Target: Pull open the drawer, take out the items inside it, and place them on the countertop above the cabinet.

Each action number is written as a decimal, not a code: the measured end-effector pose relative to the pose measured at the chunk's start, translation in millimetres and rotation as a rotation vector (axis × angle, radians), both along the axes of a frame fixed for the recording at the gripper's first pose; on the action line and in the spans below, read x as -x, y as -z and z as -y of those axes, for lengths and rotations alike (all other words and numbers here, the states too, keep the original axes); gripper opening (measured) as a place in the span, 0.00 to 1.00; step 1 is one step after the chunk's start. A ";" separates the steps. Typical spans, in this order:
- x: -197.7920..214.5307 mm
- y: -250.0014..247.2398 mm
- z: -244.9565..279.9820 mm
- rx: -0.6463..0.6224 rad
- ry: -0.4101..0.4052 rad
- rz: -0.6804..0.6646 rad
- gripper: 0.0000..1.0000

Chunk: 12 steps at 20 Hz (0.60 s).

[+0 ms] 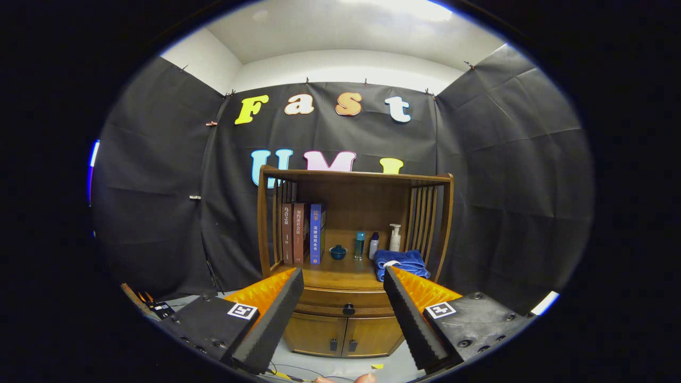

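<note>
The fingers (343, 298) stand wide apart, holding nothing, aimed at a wooden cabinet (355, 255) well beyond them. Its drawer (345, 302) is closed, its dark knob (348, 309) seen between the fingertips; two small doors (343, 335) sit under the drawer. On the table (340, 276) above the drawer stand three books (303, 233) with Chinese titles too small to read, a small blue lidded bowl (338, 252), three bottles (378, 242) and a folded blue towel (403, 264). Square black-and-white markers (242, 311) sit on the gripper body.
</note>
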State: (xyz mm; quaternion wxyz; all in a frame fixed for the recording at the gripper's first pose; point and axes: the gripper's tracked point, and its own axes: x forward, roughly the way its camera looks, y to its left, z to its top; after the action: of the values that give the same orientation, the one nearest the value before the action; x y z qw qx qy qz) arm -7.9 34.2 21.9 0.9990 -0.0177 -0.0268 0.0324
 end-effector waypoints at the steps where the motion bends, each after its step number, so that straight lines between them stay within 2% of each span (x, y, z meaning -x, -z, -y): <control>1: -1.4 -1.2 1.1 -0.002 0.003 0.006 0.99; 3: -6.0 -1.5 3.9 0.007 0.017 0.019 0.99; 6: -19.7 -11.2 -0.8 0.012 -0.005 0.076 0.99; 12: -84.5 11.8 -0.7 -0.052 -0.019 0.069 0.99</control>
State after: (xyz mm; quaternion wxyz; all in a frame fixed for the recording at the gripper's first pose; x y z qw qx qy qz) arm 76.6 34.9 10.1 0.9972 0.0075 -0.0624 0.0408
